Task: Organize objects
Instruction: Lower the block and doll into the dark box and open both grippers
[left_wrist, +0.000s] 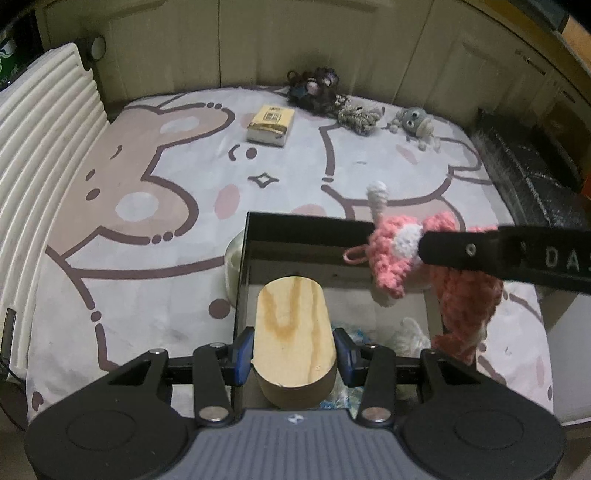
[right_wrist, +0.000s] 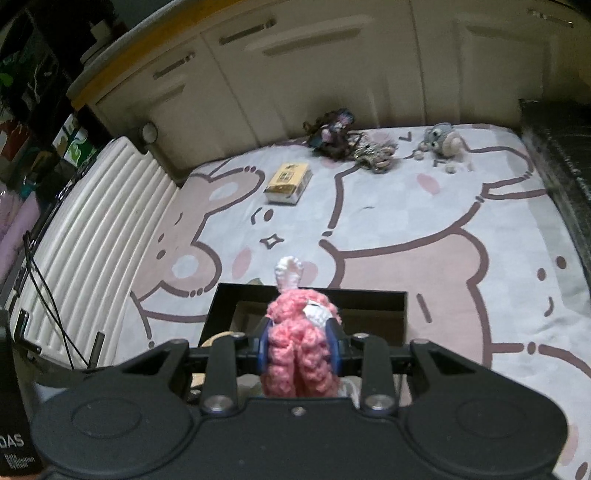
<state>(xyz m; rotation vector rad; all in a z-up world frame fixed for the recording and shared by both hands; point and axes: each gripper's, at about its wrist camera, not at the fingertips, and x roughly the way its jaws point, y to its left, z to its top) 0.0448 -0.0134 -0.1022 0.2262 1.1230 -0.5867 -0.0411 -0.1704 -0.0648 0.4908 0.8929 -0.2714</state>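
- Left wrist view, nearest: the left gripper (left_wrist: 294, 354) was clenched on a pale oval wooden box with a grained lid (left_wrist: 293, 328), blue pads pressing its two long sides; box held over the near end of the black rectangular open-topped bin (left_wrist: 303, 223).
- Inside the bin, under the oval box: a crinkled clear-and-blue plastic wrapper (left_wrist: 349, 334) and a bit of white yarn (left_wrist: 408, 332) showed on the floor.
- Right wrist view, nearest: the right gripper (right_wrist: 300, 343) was grasping a pink-and-white crocheted yarn doll (right_wrist: 301, 332), squeezed between the pads, its white tip pointing out past the bin's far wall.
- From the left wrist view the same doll hung from the right gripper's black finger above the bin's right side, not touching the floor of the bin.
- Step in hand, as judged: both items poised above the bin for dropping in.
- Next move likely calls for lowering each clear of the walls, then letting go; the dangling doll could snag the rim.
- Farther out on the cartoon-printed white-and-pink cloth (left_wrist: 147, 206): a yellow-topped tissue packet (left_wrist: 271, 123), a dark tangled yarn doll (left_wrist: 314, 88), a beige knotted yarn bundle (left_wrist: 360, 118), and a grey crocheted octopus-like toy (left_wrist: 415, 123), all well apart from the bin and yet to be sorted.
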